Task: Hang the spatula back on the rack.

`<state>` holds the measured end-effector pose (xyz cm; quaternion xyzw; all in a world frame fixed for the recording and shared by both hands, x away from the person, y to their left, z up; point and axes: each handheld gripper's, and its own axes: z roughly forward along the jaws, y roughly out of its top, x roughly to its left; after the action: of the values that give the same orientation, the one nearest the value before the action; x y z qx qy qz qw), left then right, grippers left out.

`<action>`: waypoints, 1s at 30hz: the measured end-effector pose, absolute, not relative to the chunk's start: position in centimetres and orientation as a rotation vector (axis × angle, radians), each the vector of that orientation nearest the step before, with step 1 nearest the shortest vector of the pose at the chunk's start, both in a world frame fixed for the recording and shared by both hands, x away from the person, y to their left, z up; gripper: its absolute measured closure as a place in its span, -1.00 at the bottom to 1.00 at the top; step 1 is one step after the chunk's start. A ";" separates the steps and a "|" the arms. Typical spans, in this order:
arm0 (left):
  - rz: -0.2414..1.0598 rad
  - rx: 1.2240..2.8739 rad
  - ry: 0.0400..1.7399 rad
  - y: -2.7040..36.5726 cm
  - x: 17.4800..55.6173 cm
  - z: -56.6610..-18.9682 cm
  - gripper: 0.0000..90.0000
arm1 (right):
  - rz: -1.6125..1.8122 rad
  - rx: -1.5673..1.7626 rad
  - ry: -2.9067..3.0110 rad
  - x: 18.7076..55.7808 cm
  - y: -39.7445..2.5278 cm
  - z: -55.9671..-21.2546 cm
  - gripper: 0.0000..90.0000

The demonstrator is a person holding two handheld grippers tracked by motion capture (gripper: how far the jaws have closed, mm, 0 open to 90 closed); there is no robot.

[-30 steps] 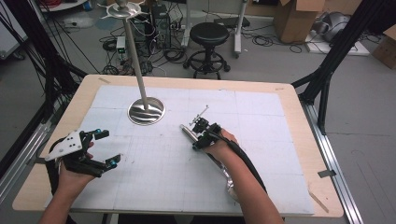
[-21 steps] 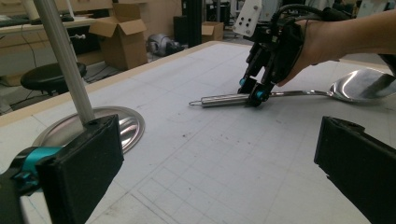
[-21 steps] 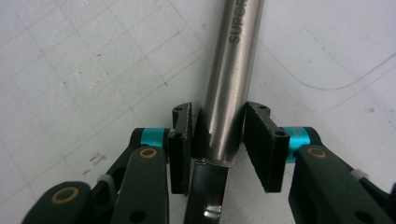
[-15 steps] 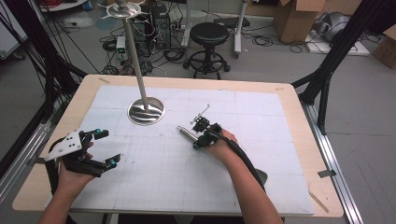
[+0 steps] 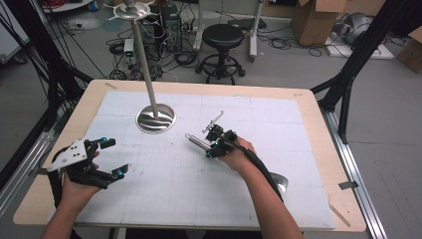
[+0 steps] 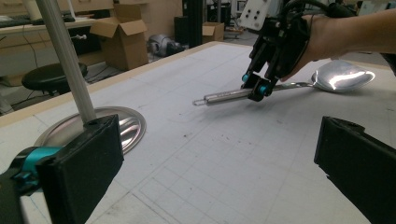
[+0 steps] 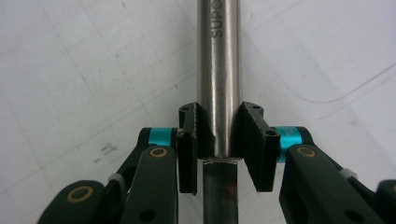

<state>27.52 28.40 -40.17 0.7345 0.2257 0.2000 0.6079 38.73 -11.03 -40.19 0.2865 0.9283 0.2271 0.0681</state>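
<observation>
A steel ladle lies on the white gridded mat, its handle (image 5: 195, 142) pointing left and its bowl (image 5: 278, 182) partly hidden under the right forearm. My right gripper (image 5: 213, 148) is shut on the handle (image 7: 218, 70), with one pad pressed against each side. The left gripper view shows that same gripper (image 6: 256, 88) clamping the handle (image 6: 229, 95), with the bowl (image 6: 341, 77) behind it. My left gripper (image 5: 115, 157) is open near the mat's left edge, nothing between its jaws (image 6: 219, 168). It is well apart from the ladle.
A metal stand with a round base (image 5: 155, 118) and a tall pole (image 5: 143, 59) rises at the back left of the mat. The base (image 6: 126, 128) lies just beyond my left gripper's jaw. A stool (image 5: 222, 37), boxes and cables are on the floor beyond the table.
The right hand has turned very slightly while keeping its hold on the ladle handle. The left gripper has stayed where it was, open.
</observation>
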 end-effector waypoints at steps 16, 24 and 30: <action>0.461 1.697 0.518 28.3 27.4 -40.1 -0.96 | 1.136 0.830 2.575 37.2 -16.3 -32.3 0.55; 0.459 1.699 0.519 28.3 27.4 -40.1 -0.96 | 1.265 0.776 2.493 36.4 -17.4 -29.4 0.55; 0.460 1.698 0.521 28.3 27.3 -40.1 -0.96 | 1.347 0.742 2.455 36.1 -17.6 -27.7 0.55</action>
<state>27.34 28.29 -40.12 0.7347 0.2253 0.1992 0.6081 36.07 -17.59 -27.69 0.2541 0.8412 0.4615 0.1219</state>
